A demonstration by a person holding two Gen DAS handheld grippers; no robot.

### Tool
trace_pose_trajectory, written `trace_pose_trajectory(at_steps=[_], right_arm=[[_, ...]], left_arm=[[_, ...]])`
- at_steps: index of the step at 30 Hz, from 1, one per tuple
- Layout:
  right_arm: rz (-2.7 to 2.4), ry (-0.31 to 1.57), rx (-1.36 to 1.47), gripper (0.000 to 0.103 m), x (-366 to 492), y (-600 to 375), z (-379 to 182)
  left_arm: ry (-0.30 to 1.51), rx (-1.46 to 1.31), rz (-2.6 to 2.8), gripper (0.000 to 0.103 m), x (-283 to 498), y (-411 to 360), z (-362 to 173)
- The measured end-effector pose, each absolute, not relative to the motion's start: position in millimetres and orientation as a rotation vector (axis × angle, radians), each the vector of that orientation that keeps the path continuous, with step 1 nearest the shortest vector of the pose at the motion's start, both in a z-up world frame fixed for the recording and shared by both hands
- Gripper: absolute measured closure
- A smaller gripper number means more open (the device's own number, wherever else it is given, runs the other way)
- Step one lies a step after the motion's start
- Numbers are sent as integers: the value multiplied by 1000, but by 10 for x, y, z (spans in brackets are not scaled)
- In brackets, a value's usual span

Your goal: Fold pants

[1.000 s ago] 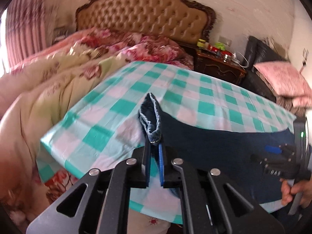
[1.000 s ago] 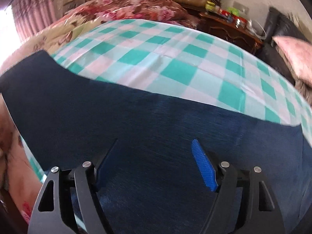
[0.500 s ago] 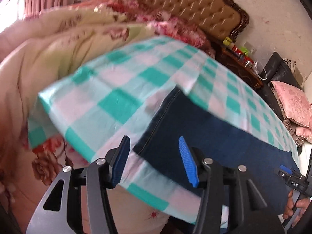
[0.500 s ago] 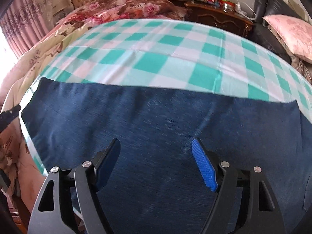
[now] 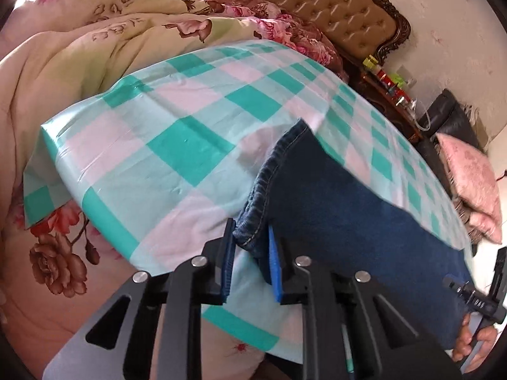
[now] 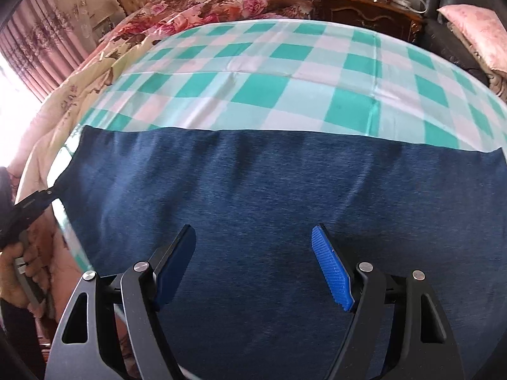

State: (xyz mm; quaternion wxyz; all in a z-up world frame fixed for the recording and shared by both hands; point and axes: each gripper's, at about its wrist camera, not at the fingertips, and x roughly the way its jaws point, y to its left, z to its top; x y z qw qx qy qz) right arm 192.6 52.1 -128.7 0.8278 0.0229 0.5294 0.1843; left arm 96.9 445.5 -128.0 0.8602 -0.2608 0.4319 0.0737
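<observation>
Denim pants (image 5: 348,209) flat on checked table (image 5: 177,145). Left gripper (image 5: 248,247), having let go and dropped, jaws now closing on hem corner; regrasp for fold. Right gripper (image 6: 253,262) wide open, empty, hovering above.

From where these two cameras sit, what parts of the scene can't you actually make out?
- Pants: right wrist view, near and right-hand ends cut off by the frame.
- Left gripper, closing on the pants' hem: left wrist view, pad contact too close to judge.
- Nightstand items: both views, too small.
- Table under the checked cloth: covered.
</observation>
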Motion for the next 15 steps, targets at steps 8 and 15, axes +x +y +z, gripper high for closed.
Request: trace_pose_trajectory(at_steps=[8, 15], right_arm=[[473, 1162, 308, 27, 1990, 94, -969], [343, 1120, 501, 24, 1919, -844, -846]], left_arm=[[707, 7, 145, 85, 817, 2961, -12], [596, 504, -46, 85, 544, 763, -339]])
